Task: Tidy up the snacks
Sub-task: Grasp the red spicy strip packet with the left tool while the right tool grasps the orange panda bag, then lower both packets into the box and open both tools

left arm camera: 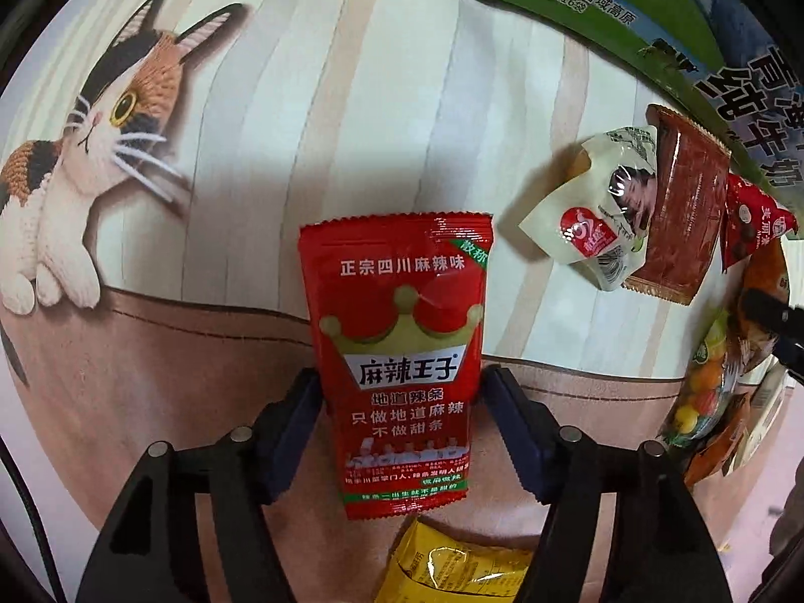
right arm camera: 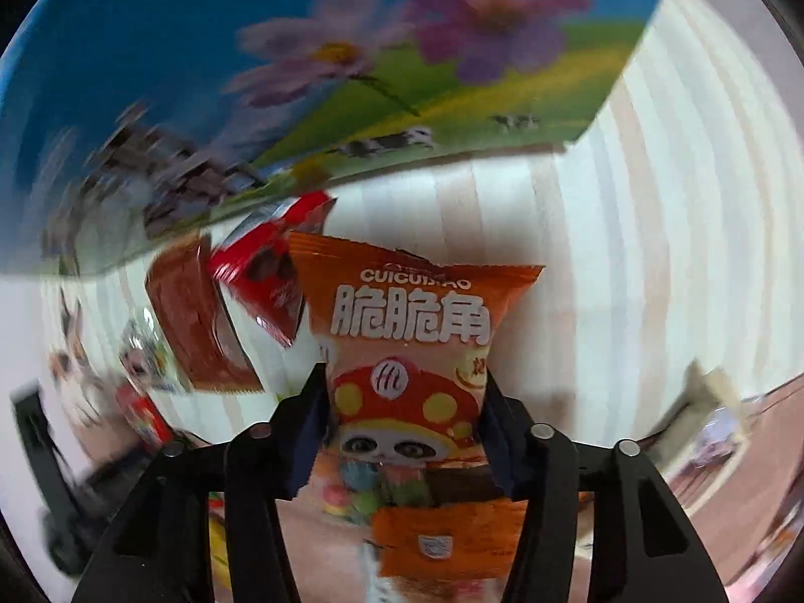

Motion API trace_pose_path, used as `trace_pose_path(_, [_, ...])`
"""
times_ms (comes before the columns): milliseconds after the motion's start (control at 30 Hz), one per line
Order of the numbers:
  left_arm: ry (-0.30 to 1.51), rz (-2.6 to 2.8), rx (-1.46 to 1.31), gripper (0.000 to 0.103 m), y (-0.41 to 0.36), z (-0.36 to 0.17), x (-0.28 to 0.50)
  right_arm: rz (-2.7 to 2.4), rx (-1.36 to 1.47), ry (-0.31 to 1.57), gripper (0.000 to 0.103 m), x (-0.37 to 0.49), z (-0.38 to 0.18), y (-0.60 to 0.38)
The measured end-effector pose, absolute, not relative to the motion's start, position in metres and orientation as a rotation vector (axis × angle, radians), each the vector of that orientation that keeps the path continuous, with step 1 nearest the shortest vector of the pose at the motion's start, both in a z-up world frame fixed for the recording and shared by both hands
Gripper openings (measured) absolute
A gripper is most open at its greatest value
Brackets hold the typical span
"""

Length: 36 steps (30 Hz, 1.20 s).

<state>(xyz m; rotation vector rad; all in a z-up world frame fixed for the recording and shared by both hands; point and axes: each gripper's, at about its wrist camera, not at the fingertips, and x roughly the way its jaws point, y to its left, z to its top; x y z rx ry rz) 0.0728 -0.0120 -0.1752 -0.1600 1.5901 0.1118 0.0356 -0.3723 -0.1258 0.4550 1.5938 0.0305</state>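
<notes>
Snacks sit in both claws. My left claw (left arm camera: 399,392) is closed on the flat red foil packet with a crown print (left arm camera: 397,352), pinching it by its two side edges near the middle, so the packet hangs clear above the striped table cover with a cat picture (left arm camera: 251,125). My right claw (right arm camera: 404,402) grips the orange puffed bag with a mushroom-capped panda (right arm camera: 409,367) the same way, across its waist.

Both packs look light and soft to me. The foil is glossy and probably slippery, and the orange bag is air-filled, so I judge a hard squeeze would crush what is inside; the crimped seams at top and bottom look like the stiffer places to hold.

A yellow foil packet (left arm camera: 452,563) lies just below the red one. To the right, a pale clear-windowed pouch (left arm camera: 598,221) overlaps a flat dark-red packet (left arm camera: 678,211), with a small red wrapper with dark sweets on it (left arm camera: 748,231) beside them. A colourful bag of round sweets (left arm camera: 703,392) sits at the right edge, under the orange bag. Behind stands the blue-and-green milk carton box printed with flowers and cows (right arm camera: 352,75), close over the pile; I think it crowds any move forward. The right view is blurred, so finer detail there escapes me.
</notes>
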Motion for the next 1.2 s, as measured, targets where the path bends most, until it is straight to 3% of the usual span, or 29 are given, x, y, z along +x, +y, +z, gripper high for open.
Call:
trace_pose_path(67, [1.582,0.120,-0.168,0.066,-0.019,-0.176,0.066,0.020,0.485,1.582,0.060,0.037,-0.127,-0.374])
trace_pose_path(167, [1.562,0.139,-0.178,0.050,-0.013,-0.175,0.044,0.024,0.450,1.559,0.055,0.035,-0.123,-0.372])
trace_pose_path(267, [1.546,0.155,-0.189,0.044,-0.013,-0.169,0.030,0.038,0.422,1.537,0.051,0.027,-0.114,-0.370])
trace_pose_path(600, [1.469,0.129,-0.221,0.044,-0.029,-0.118,-0.005,0.170,0.366,1.477,0.050,-0.002,-0.077,-0.354])
trace_pose_path(833, [1.336,0.006,-0.220,0.044,-0.054,-0.031,-0.007,0.294,0.356,1.406,0.050,-0.008,-0.020,-0.349])
trace_pose_path(1067, [1.219,-0.109,-0.210,0.044,-0.071,0.053,0.043,0.357,0.386,1.282,0.050,0.027,0.053,-0.372])
trace_pose_path(1200, [1.187,-0.134,-0.147,0.044,-0.097,0.073,0.093,0.320,0.372,1.222,0.050,0.064,0.075,-0.380])
